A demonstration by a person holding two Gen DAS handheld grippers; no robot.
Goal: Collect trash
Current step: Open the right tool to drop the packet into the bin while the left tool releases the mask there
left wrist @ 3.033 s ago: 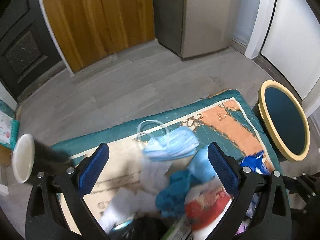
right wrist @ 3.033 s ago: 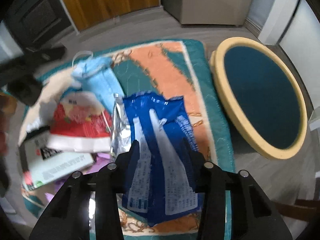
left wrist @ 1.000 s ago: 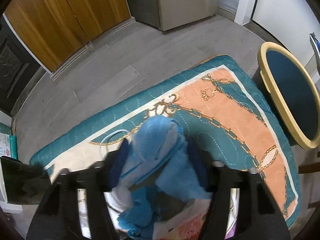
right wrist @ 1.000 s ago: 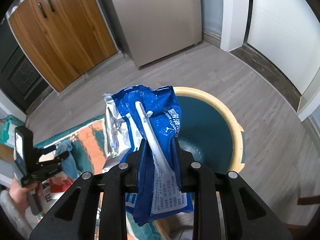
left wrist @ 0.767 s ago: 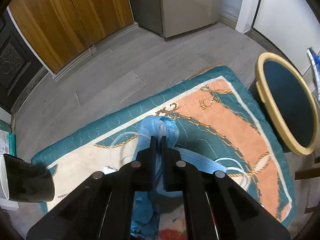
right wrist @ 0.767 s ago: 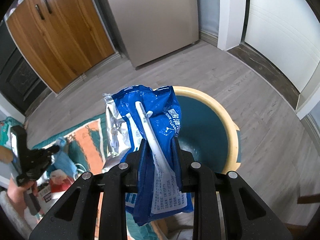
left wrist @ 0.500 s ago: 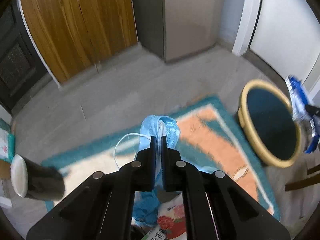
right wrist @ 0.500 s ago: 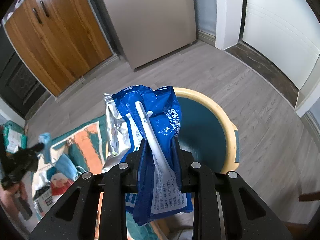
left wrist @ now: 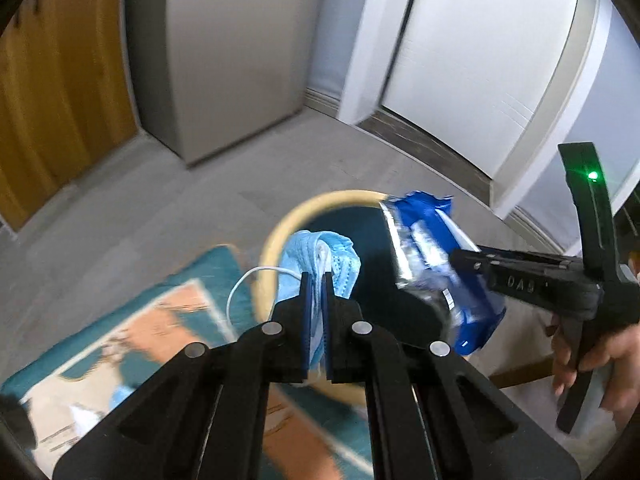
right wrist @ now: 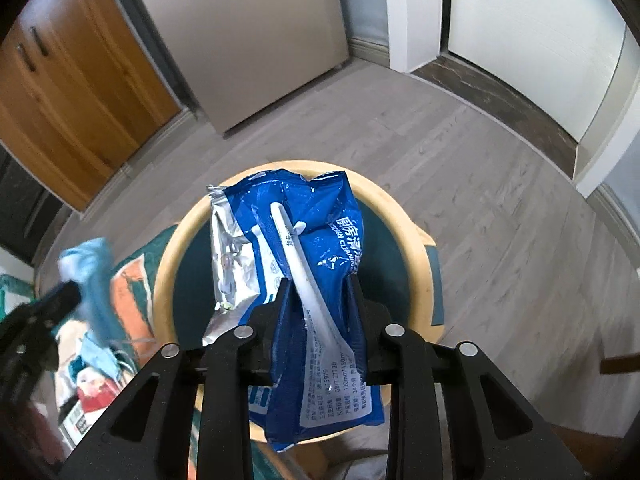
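Bin (right wrist: 404,224) now sits under both my loads — left gripper (left wrist: 316,280) has carried its pinched face mask (left wrist: 320,252) over; right gripper (right wrist: 320,284) stays clamped on blue wrapper (right wrist: 296,232).

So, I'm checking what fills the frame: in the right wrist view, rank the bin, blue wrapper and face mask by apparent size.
1. Bin
2. Blue wrapper, though nearness to the camera enlarges it
3. Face mask, blurred

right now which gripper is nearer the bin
Right. The right gripper holds the blue wrapper directly above the bin opening. The left gripper, shut on the face mask, is near the bin's rug-side rim.
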